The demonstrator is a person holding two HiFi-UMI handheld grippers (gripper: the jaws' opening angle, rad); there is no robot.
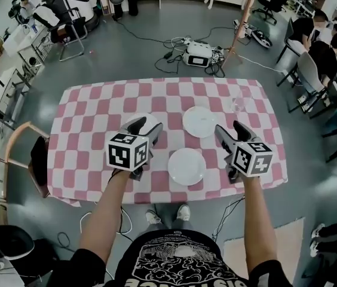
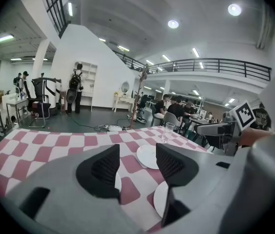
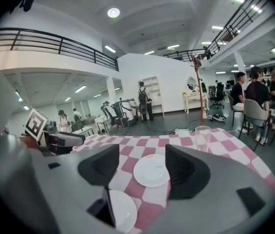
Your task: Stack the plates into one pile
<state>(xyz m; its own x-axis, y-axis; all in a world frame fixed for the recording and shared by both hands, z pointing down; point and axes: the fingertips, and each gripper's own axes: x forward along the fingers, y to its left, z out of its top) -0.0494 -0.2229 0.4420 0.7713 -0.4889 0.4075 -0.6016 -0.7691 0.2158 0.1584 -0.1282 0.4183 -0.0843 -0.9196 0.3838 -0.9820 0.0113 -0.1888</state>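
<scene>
Three white plates lie apart on the pink-and-white checked table (image 1: 97, 100). The far plate (image 1: 199, 122) (image 2: 147, 156) (image 3: 151, 171) sits mid-table. A near plate (image 1: 186, 166) (image 2: 160, 199) (image 3: 123, 209) lies by the front edge. The third plate (image 1: 130, 121) (image 2: 118, 183) is mostly hidden under my left gripper (image 1: 146, 125) (image 2: 137, 152), which hovers over it, open and empty. My right gripper (image 1: 230, 131) (image 3: 142, 155) hangs open and empty to the right of the two visible plates, pointing toward the far one.
A clear drinking glass (image 1: 238, 104) (image 2: 168, 132) (image 3: 202, 138) stands at the table's far right. A wooden chair (image 1: 22, 154) is at the left side. Cables and a box (image 1: 197, 54) lie on the floor beyond. Seated people (image 1: 318, 46) are at right.
</scene>
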